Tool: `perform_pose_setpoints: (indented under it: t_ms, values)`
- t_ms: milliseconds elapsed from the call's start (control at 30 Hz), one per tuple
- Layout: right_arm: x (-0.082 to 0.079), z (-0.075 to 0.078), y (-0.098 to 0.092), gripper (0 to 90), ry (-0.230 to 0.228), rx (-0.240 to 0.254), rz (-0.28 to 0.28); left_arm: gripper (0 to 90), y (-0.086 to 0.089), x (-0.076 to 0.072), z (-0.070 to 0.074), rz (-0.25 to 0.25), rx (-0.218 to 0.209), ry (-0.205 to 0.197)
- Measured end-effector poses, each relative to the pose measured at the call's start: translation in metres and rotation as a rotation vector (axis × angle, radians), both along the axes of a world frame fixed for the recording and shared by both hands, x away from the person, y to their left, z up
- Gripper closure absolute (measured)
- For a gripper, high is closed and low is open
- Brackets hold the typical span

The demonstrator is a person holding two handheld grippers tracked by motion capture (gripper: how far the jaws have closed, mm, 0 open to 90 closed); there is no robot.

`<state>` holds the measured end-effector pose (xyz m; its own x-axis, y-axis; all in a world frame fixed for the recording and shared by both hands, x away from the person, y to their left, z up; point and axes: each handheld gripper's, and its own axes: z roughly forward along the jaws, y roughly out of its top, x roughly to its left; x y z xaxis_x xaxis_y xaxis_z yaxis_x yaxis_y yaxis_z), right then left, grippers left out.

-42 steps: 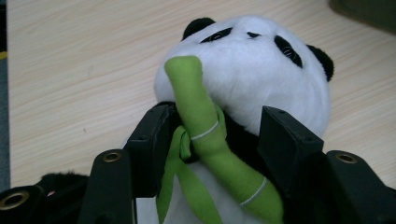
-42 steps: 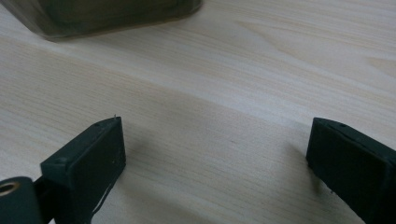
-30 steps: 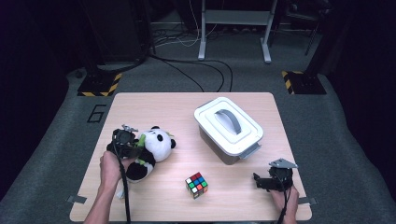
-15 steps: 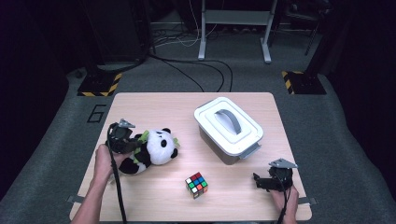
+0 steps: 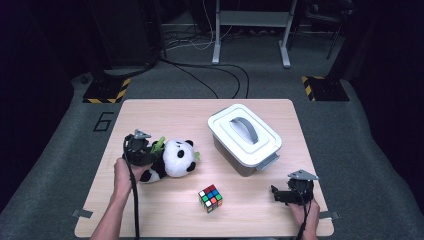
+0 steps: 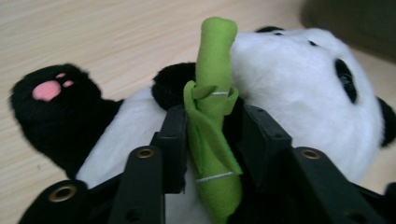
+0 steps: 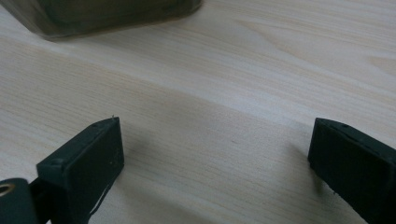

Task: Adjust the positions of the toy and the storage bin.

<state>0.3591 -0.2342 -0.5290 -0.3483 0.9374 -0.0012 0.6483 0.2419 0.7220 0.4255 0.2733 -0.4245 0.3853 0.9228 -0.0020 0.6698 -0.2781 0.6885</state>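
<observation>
L gripper (image 5: 141,149) is at the panda toy (image 5: 172,160), which lies on its side on the table (image 5: 165,112), left of centre. Its jaws have just been opening; they now stand a bit apart w/ the toy's green bamboo stalk (image 6: 212,112) between them, one jaw touching it, the other w/ a gap. R gripper (image 5: 292,192) rests at the near right corner, jaws wide, nothing between them. Cube (image 5: 210,198) sits near the front edge, between the two. White lidded box (image 5: 245,137) stands right of the toy, farther back.
</observation>
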Motion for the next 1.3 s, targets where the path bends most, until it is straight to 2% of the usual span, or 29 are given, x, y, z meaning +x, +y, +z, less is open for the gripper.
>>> perform_pose_setpoints:
  t_ms: [33, 100, 200, 233, 300, 367, 500, 567, 633, 733, 767, 800, 833, 933, 967, 1033, 1300]
  values:
    - [0.000, 0.000, 0.000, 2.6, -0.002, 0.002, -0.003, 55.2, -0.004, 0.000, -0.001, 0.035, 0.015, 0.006]
    - [0.000, 0.000, 0.000, 2.7, -0.002, 0.002, -0.003, 54.6, -0.010, 0.001, -0.002, 0.061, 0.042, 0.005]
    - [0.000, 0.000, 0.000, 2.7, -0.001, 0.001, -0.002, 55.2, -0.017, 0.003, -0.002, 0.073, 0.080, 0.047]
    - [0.000, 0.000, 0.000, 2.6, -0.001, 0.001, -0.002, 58.3, -0.018, 0.004, -0.004, 0.069, 0.076, 0.070]
    - [0.000, 0.000, 0.000, 2.6, -0.001, 0.001, -0.004, 66.4, -0.018, 0.003, -0.008, 0.054, 0.077, 0.079]
    - [0.000, 0.000, 0.000, 2.7, -0.001, 0.001, -0.006, 73.4, -0.017, 0.002, -0.009, 0.040, 0.076, 0.062]
    - [0.000, 0.000, 0.000, 2.6, -0.002, 0.001, -0.007, 75.7, -0.010, 0.000, -0.007, -0.006, 0.060, 0.020]
    - [0.000, 0.000, 0.000, 2.6, -0.003, 0.000, -0.008, 75.7, -0.006, 0.000, -0.006, -0.003, 0.020, -0.001]
    - [0.000, 0.000, 0.000, 2.6, -0.003, -0.001, -0.010, 75.9, -0.001, 0.001, -0.005, -0.028, -0.010, -0.010]
    - [0.001, 0.000, 0.000, 2.6, -0.005, -0.002, -0.011, 76.3, 0.002, 0.002, -0.004, -0.060, -0.034, -0.023]
    - [0.001, 0.000, 0.000, 2.6, -0.005, -0.002, -0.011, 76.3, 0.002, 0.002, -0.004, -0.060, -0.034, -0.023]
    - [0.001, 0.000, 0.000, 2.6, -0.006, -0.003, -0.011, 76.3, 0.003, 0.003, -0.002, -0.088, -0.033, -0.038]
    - [0.001, 0.000, 0.000, 2.6, -0.006, -0.003, -0.012, 76.4, 0.004, 0.004, -0.001, -0.101, -0.036, -0.037]
    - [0.001, 0.000, -0.001, 2.6, -0.005, -0.002, -0.014, 76.4, 0.005, 0.009, 0.001, -0.119, -0.029, -0.042]
    - [0.001, 0.000, -0.001, 2.6, -0.005, -0.003, -0.013, 76.5, 0.005, 0.011, 0.002, -0.119, -0.028, -0.056]
    - [0.001, 0.000, -0.001, 2.6, -0.005, -0.003, -0.013, 76.5, 0.005, 0.013, 0.004, -0.127, -0.025, -0.047]
    - [0.001, 0.000, -0.001, 2.5, -0.003, -0.001, -0.010, 76.5, 0.004, 0.038, 0.021, -0.174, -0.018, -0.078]
